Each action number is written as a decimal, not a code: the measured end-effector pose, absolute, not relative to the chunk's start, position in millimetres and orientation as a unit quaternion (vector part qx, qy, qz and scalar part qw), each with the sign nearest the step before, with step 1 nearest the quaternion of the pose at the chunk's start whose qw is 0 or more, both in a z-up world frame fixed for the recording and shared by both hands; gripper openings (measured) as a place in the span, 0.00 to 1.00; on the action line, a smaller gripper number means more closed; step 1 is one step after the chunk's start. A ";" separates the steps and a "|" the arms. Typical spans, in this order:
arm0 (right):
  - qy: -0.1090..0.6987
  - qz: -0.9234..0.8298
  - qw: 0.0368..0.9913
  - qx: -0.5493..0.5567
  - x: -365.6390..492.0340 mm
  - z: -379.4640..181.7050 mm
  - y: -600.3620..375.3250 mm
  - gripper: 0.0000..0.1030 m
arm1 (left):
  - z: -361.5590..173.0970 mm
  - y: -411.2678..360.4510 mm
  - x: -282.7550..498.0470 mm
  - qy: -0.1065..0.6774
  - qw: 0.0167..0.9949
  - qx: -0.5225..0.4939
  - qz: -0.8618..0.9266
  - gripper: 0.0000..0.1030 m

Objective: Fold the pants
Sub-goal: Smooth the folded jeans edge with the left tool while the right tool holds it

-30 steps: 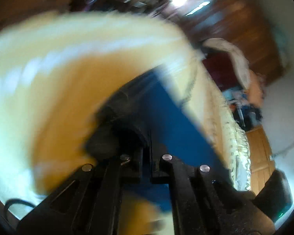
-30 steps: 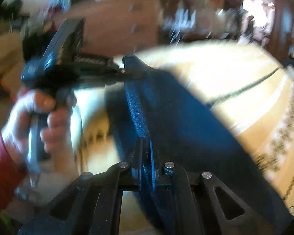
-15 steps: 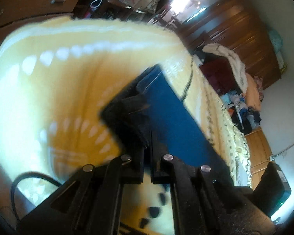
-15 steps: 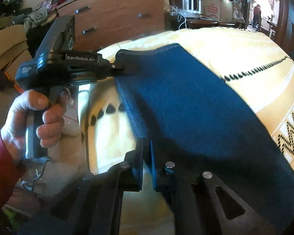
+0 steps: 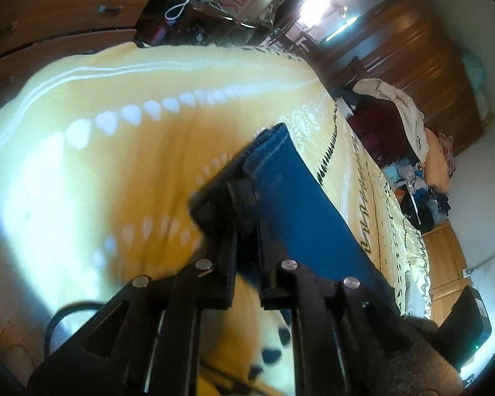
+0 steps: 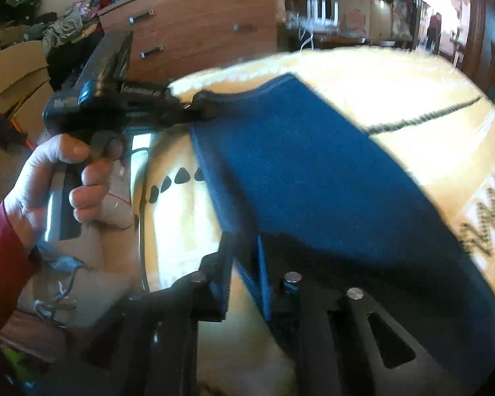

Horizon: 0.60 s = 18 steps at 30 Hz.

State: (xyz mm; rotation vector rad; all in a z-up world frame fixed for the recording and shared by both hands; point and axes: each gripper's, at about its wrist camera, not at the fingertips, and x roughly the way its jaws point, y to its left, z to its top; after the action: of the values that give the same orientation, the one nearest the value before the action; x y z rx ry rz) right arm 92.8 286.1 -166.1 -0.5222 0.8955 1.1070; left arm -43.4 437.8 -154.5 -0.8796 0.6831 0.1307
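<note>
Blue denim pants now lie nearly settled on the yellow blanket ahead of both grippers, left gripper and right gripper apparently still clamping one edge, release pending.

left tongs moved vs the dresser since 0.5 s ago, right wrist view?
Yes, slightly. The left tongs, shut on the pants, now sit a little lower and further right relative to the dresser.
</note>
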 end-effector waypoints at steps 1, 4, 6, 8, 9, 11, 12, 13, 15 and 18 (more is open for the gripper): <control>0.399 0.499 0.731 -0.242 91.7 -161.5 276.4 0.32 | -155.1 435.3 -43.8 0.325 0.845 -0.421 0.055 0.20; 0.400 0.488 0.732 -0.256 85.4 -160.1 254.3 0.35 | -163.0 423.4 -39.0 0.337 0.841 -0.421 0.040 0.32; 0.398 0.481 0.733 -0.270 77.5 -166.7 248.5 0.38 | -167.3 425.7 -33.3 0.335 0.838 -0.429 0.042 0.32; 0.391 0.472 0.739 -0.281 73.2 -173.7 248.3 0.40 | -167.2 429.0 -26.1 0.331 0.836 -0.435 0.041 0.32; 0.392 0.470 0.740 -0.278 73.8 -174.8 249.5 0.41 | -167.8 429.4 -22.6 0.332 0.836 -0.435 0.039 0.32; 0.397 0.469 0.743 -0.265 75.2 -174.0 250.7 0.43 | -170.4 432.1 -14.7 0.340 0.836 -0.429 0.039 0.31; 0.399 0.469 0.743 -0.261 76.3 -172.9 250.2 0.43 | -170.7 432.8 -15.3 0.344 0.836 -0.427 0.042 0.30; 0.399 0.470 0.744 -0.257 77.5 -171.6 250.3 0.43 | -169.8 432.0 -16.6 0.345 0.834 -0.428 0.045 0.30; 0.400 0.470 0.744 -0.255 77.7 -170.4 249.6 0.43 | -169.5 431.1 -19.2 0.342 0.835 -0.427 0.047 0.30; 0.406 0.470 0.745 -0.245 77.7 -171.4 246.5 0.44 | -172.6 434.1 -12.0 0.338 0.838 -0.426 0.048 0.30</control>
State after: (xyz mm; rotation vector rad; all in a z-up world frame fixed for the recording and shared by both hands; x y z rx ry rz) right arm 77.7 246.5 -171.4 -0.5360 0.8883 1.0284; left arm -12.0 434.1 -172.6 -0.9008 0.7150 0.1017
